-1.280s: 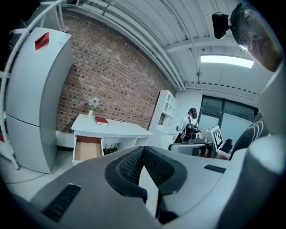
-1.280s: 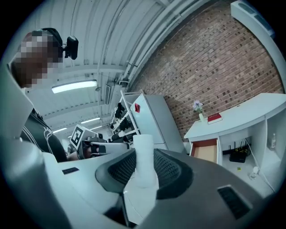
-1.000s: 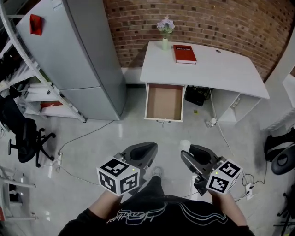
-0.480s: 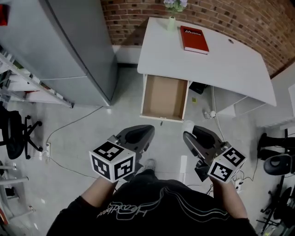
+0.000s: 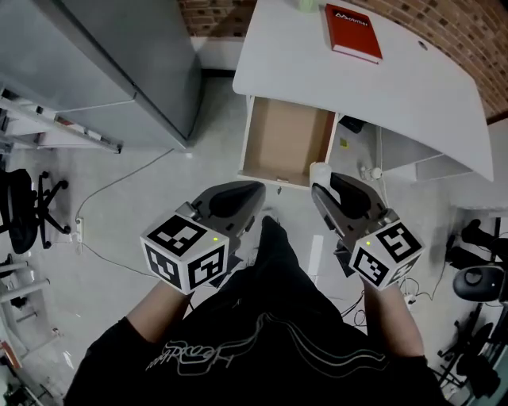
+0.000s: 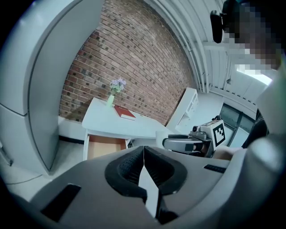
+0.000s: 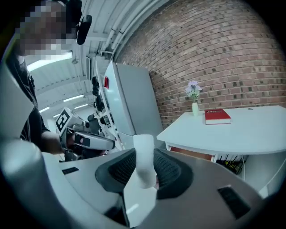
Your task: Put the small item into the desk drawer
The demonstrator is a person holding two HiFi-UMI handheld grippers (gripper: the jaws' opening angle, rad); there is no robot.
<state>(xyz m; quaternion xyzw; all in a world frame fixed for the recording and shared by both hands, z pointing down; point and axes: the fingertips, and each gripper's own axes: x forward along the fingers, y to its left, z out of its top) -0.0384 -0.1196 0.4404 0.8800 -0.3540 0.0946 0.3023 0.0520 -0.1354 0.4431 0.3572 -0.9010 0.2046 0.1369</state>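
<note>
The right hand-held gripper point(image 7: 144, 173) is clamped on the small white cylindrical item point(image 7: 143, 157), whose rounded top sticks up past the 2 black ribbed pads point(image 7: 119, 169); from the head view the same hand-held gripper point(image 5: 321, 184) carries the item point(image 5: 319, 170) over the front right corner of the open drawer point(image 5: 286, 143), though how high above it cannot be told; the drawer, white-walled with a bare brown wooden bottom, is pulled out from under the left part of the front edge of the white desk point(image 5: 405, 95); a red hardcover book point(image 5: 353, 22) lies flat near the desk's back edge, and a slim pale green vase of lilac flowers point(image 7: 194, 102) stands beside it toward the back left corner, against the red brick wall point(image 7: 214, 49); the left hand-held gripper point(image 6: 144, 157) has its jaws closed together with nothing between them, and it hangs over the pale floor point(image 5: 135, 190) near the drawer's front left corner point(image 5: 255, 190); a tall grey metal cabinet point(image 5: 103, 55) stands left of the desk; a black office chair point(image 5: 20, 210) sits well apart at the far left.
</note>
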